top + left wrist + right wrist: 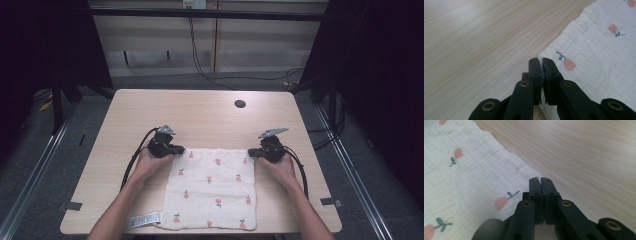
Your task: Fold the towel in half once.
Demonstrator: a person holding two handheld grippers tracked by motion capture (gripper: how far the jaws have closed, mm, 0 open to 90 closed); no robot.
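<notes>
A white cloth (212, 190) printed with small pink tulips lies flat on the wooden table (200, 115), reaching to the front edge. My left gripper (176, 150) rests at the cloth's far left corner. In the left gripper view its jaws (541, 61) stand together, pinching the cloth's (594, 50) corner edge. My right gripper (252, 153) sits at the far right corner. In the right gripper view its jaws (540, 180) are also closed, with a sliver of cloth (469, 177) caught between them. Both hands lie low on the table.
A dark round hole (240, 104) is in the table's far half. A white label (146, 220) sticks out at the cloth's near left corner. Grey tape marks (331, 202) sit near the table's front corners. Bare wood stretches beyond the grippers.
</notes>
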